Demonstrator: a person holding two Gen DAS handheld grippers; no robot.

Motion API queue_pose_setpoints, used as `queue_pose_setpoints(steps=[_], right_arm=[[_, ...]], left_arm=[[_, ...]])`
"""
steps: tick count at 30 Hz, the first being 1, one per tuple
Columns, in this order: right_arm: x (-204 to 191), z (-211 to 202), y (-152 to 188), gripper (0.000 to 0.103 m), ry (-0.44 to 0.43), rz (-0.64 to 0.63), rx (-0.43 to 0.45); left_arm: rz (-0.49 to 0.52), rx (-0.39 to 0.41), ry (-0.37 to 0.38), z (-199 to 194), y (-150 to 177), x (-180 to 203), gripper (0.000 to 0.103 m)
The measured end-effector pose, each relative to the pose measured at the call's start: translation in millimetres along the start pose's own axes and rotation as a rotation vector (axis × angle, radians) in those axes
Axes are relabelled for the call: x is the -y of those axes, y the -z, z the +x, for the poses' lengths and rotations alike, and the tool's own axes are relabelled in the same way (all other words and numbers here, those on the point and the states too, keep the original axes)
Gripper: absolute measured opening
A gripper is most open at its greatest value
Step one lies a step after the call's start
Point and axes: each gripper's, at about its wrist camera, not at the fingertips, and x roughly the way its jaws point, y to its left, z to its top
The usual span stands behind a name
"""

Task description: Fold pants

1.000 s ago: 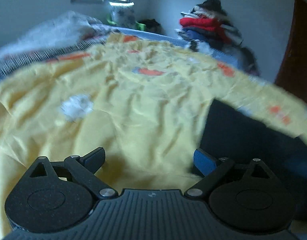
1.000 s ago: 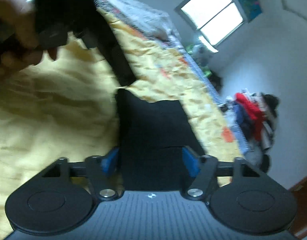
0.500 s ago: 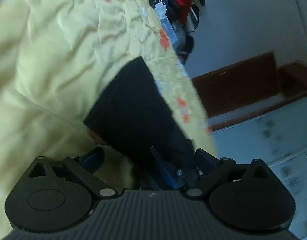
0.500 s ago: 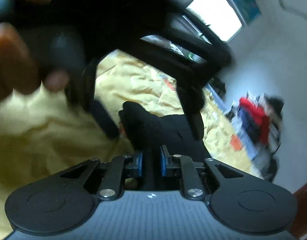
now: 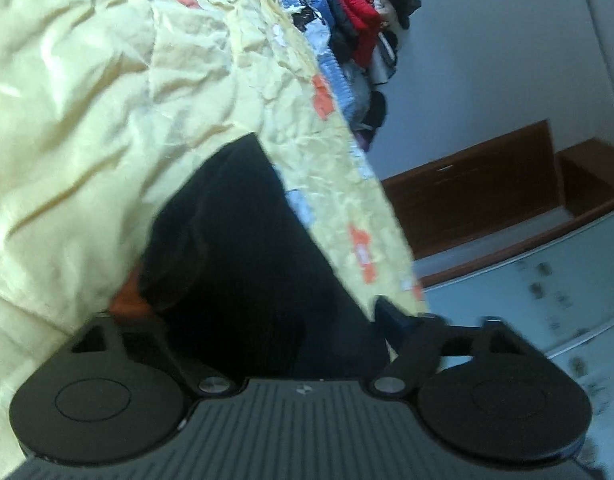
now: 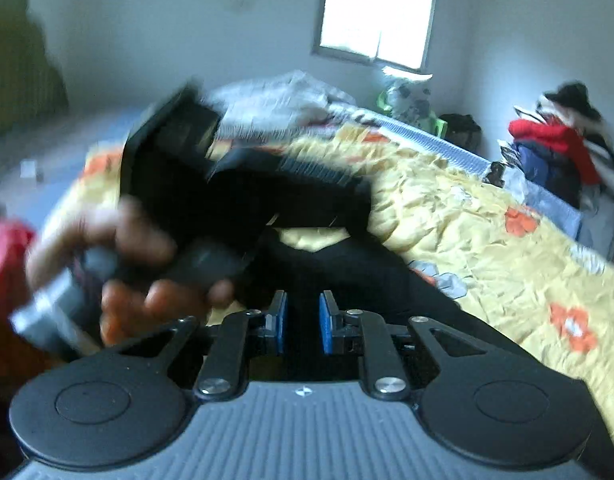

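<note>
Black cloth fills the middle of the left wrist view: the pants (image 5: 243,248) lie on a yellow sheet (image 5: 75,128) with orange flowers, near the bed's edge. Left gripper (image 5: 263,320) sits low over them. Its jaws have just been closing, and cloth runs between them. Right finger tip shows blue; left one is lost against the dark fabric. Whether the pads press yet, cannot tell. Orange patch shows just beside the left finger. Beyond the bed: a clothes pile (image 5: 363,28), brown skirting, pale floor.

Right wrist view, blurred. Right gripper (image 6: 303,320) has its blue pads (image 6: 327,324) drawn close together with a dark fold between them, so it reads as clenched on the pants (image 6: 347,264). The cloth rises off the sheet (image 6: 487,232) toward the pads, with a yellow gap under the raised part. A hand (image 6: 147,264) holding the left gripper (image 6: 211,184) crosses the left half of the frame. Window (image 6: 375,12) behind, clothes pile (image 6: 563,148) at right.

Progress, as judged: the pants look already folded down to a compact dark shape, though blur hides the layers. One end is gripped and lifted; the other gripper is taking hold. A further fold, then laying flat and smoothing, seems left. Not finished.
</note>
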Motion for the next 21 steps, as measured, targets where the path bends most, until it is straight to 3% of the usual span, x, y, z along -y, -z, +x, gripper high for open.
queue_pose_setpoints(steps=[2,6,9,12,16,21], right_arm=[[19,2,2,0.017,0.055,0.088,-0.018],[46,35,9,0.017,0.203,0.162,-0.164],[43,53,12,0.017,0.191,0.17,-0.188],[33,55,8,0.017,0.172,0.162,-0.14],[28,39,6,0.017,0.143,0.197,-0.087],[59,-1,11,0.017,0.1,0.381,0.04]], left_arm=[[0.009,-0.007,-0.04,-3,2,-8,0.04],[0.036,0.013,-0.071,-4,5,-11,0.022],[0.166,0.066,-0.144,-4,13,6,0.018],[0.331,0.133,-0.213,-9,30,34,0.016],[0.486,0.193,-0.233,-13,53,72,0.016],[0.668,0.26,-0.228,-14,80,117,0.016]])
